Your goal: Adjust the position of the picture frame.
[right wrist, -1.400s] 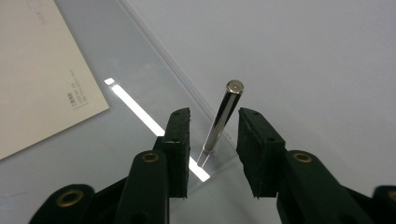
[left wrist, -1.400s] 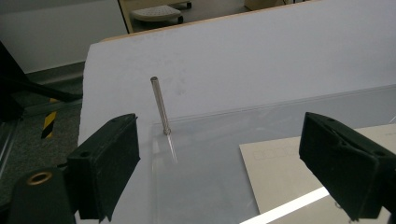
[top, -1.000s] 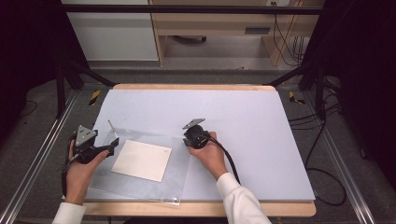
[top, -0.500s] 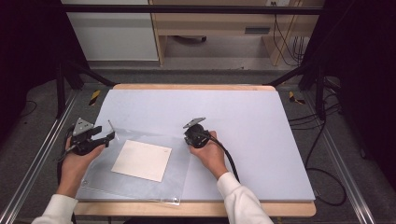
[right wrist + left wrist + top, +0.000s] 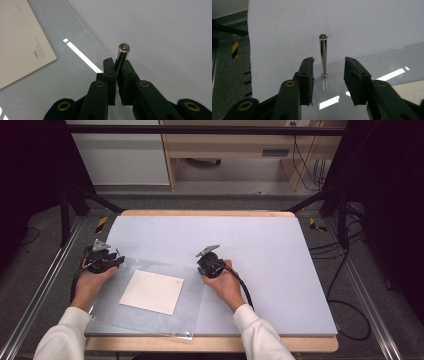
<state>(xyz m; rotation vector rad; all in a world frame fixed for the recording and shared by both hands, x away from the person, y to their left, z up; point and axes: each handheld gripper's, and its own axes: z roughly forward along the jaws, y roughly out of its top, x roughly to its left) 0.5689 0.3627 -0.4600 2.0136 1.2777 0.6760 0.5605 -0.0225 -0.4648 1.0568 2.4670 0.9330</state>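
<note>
On the near left part of the bench (image 5: 280, 250) lies a clear acrylic sheet (image 5: 150, 315) with a pale card (image 5: 151, 291) under or on it, and a polished metal post stands at each of its two far corners. At the sheet's far right corner the right gripper (image 5: 119, 65) is clenched on the right post (image 5: 122, 56), the jaws pinching its shaft just below the round top. At the far left corner the left gripper (image 5: 329, 72) has come up to the left post (image 5: 323, 56); its jaws have just been closing and now straddle the post with a gap on both sides, the pads not touching it. I judge the step in hand to be taking hold of both standoff posts, one already held and the other about to be. The next move calls for the left jaws to close squarely on the slim shaft without knocking it askew, staying low enough to grip firmly, while the right hand (image 5: 226, 282) holds steady so the sheet does not slide.
</note>
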